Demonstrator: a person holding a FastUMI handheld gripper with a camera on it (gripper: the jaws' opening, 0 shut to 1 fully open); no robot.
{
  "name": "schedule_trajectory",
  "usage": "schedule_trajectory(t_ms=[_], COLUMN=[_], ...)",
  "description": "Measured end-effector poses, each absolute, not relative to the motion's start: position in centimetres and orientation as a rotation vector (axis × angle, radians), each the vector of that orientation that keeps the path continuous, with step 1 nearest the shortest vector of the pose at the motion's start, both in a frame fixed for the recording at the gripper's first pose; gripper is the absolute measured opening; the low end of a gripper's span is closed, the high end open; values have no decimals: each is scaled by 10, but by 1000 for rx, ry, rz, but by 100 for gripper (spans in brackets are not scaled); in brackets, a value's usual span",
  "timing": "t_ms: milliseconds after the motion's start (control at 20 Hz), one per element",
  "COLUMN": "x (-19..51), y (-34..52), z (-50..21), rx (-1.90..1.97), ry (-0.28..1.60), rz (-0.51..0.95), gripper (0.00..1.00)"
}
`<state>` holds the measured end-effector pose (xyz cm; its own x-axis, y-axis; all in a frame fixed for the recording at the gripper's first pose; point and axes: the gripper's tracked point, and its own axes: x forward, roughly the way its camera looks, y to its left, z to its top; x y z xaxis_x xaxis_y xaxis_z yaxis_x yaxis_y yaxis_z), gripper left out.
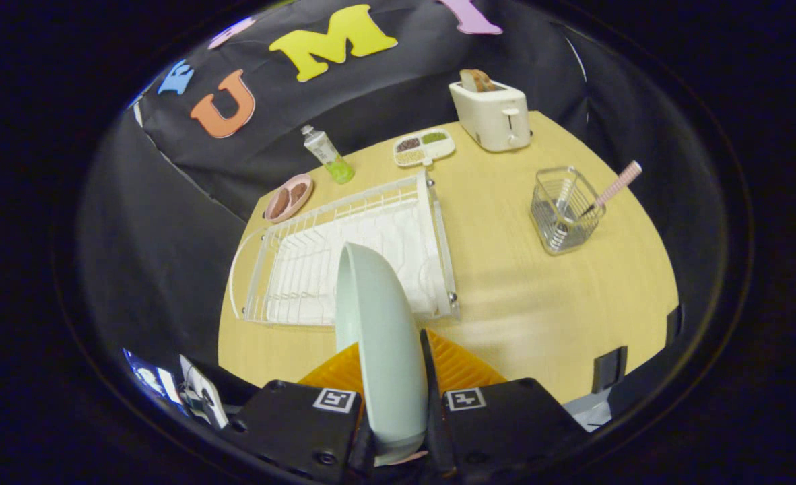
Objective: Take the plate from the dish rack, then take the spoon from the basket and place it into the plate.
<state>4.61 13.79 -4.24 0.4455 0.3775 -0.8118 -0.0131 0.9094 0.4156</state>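
Plate [381, 323] edge-on btw hand-held gripper [393, 367] fingers

No text, brand or number can be read on any object. The bottle's [326, 155] label is too small to make out.

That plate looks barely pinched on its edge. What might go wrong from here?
The gripper holds the pale plate edge-on by its rim, so it might slip or swing as it is carried. It hangs above the white dish rack and could knock the wires. Later, the spoon leans in a light wire basket that might tip when pulled.
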Motion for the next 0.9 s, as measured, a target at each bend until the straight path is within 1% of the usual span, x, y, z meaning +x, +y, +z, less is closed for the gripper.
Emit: schedule_trajectory(t_ms=[200, 400, 700, 800, 850, 900], x=[11, 7, 7, 9, 13, 16], y=[145, 150, 165, 164, 160, 153], z=[-92, -126, -148, -148, -151, -150], rx=[526, 622, 757, 748, 719, 693], ry=[1134, 1157, 1211, 1209, 1200, 1183], rz=[287, 290, 328, 340, 324, 312], gripper=[35, 35, 35, 36, 37, 41])
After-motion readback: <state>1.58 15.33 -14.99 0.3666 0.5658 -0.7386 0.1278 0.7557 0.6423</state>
